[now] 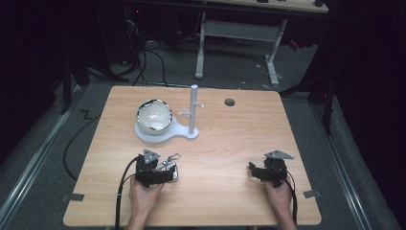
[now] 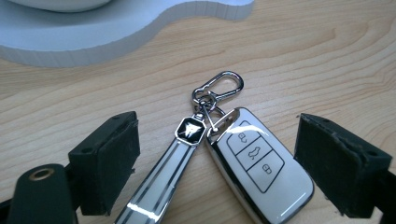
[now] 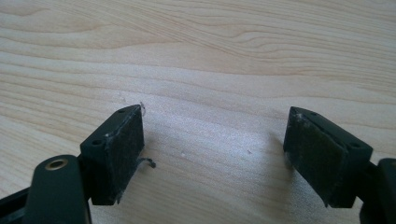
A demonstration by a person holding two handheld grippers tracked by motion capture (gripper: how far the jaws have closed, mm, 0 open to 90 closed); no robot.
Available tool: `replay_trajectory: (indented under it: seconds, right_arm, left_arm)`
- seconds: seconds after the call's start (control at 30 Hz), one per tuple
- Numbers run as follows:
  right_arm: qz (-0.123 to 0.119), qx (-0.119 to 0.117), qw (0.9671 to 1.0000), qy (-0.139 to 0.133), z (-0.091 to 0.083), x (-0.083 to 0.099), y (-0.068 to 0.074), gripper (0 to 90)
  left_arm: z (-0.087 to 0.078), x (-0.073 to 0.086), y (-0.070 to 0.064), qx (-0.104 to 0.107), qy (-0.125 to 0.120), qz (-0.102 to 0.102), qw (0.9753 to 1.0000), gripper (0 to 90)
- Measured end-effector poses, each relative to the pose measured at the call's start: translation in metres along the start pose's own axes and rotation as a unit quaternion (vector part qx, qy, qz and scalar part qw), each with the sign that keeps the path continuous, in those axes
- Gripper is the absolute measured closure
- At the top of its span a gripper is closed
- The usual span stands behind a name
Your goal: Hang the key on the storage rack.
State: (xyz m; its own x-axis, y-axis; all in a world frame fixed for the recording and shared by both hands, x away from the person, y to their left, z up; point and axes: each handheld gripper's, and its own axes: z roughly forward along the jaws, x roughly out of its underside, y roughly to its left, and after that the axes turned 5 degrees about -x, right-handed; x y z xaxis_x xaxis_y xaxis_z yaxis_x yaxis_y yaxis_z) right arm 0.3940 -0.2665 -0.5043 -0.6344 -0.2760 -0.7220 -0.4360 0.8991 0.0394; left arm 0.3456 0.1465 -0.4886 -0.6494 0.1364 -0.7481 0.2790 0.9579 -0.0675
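A white and chrome car key fob [image 2: 259, 163] lies flat on the wooden table, joined by a ring to a silver carabiner clip [image 2: 219, 88] and a striped strap [image 2: 161, 179] with a black badge. My left gripper [image 2: 217, 165] is open, its two jaws standing either side of the fob and strap without touching them. In the high view the left gripper [image 1: 165, 168] sits at the front left over the key fob [image 1: 168, 166]. My right gripper [image 1: 253, 170] rests at the front right, open over bare wood [image 3: 210, 149].
A white bowl [image 1: 153, 116] sits on a white stand base [image 1: 184, 133] with an upright peg post [image 1: 193, 109] behind the left gripper. A dark round hole [image 1: 230, 102] is in the table near the far edge. The stand's base edge [image 2: 116, 32] lies just beyond the keys.
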Motion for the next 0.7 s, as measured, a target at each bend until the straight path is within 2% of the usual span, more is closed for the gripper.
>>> replay_trajectory:
  seconds: [0.27,0.5,0.7]
  right_arm:
    - [0.000,0.000,1.0000,0.000,0.000,0.000,0.000,20.4]
    - [0.000,0.000,1.0000,0.000,0.000,0.000,0.000,20.4]
    - [0.000,0.000,1.0000,0.000,0.000,0.000,0.000,20.3]
  left_arm:
    - [0.012,-0.001,-0.004,-0.012,0.022,-0.004,0.9997,14.8]
    - [0.015,-0.002,-0.004,-0.012,0.024,-0.010,0.9996,15.1]
    - [0.018,-0.001,-0.004,-0.020,0.030,0.003,0.9993,16.1]
